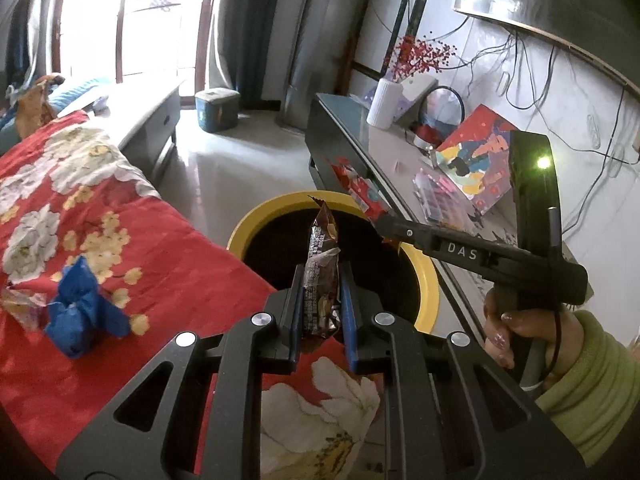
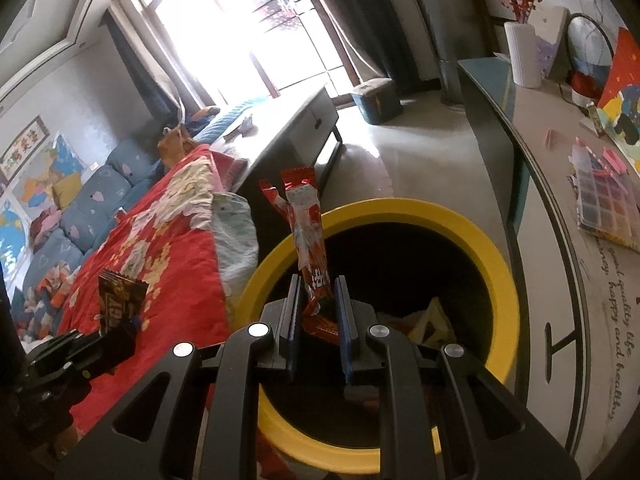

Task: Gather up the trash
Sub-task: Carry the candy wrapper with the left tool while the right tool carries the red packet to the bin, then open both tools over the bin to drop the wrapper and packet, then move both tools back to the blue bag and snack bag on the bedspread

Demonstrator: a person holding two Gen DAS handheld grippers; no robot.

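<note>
The brown snack wrapper [image 1: 320, 276] stands upright between the blue pads of the left gripper [image 1: 320, 300], which is closed on its lower half. Its upper end projects past the fingertips and overlaps the dark opening of the yellow-rimmed bin [image 1: 280, 206] beyond.

The red candy wrapper [image 2: 310, 240] is clamped in the same manner by the right gripper [image 2: 318, 304]: jaws nearly together, pads pressing on the wrapper's lower part, the twisted top rising above the fingertips. This wrapper sits directly over the bin's mouth. Pale and yellow trash [image 2: 430, 322] already lies at the bin's bottom.

In the left wrist view, the right gripper enters from the right, its tip over the bin rim, held by a hand [image 1: 516, 332] in a green sleeve [image 1: 592, 384].

The bin stands on the floor between a bed with a red floral cover [image 1: 100, 216] and a long worktop [image 2: 560, 184]. A crumpled blue piece [image 1: 82, 308] and a pale wrapper [image 1: 20, 306] lie on the cover, well apart from both grippers.
</note>
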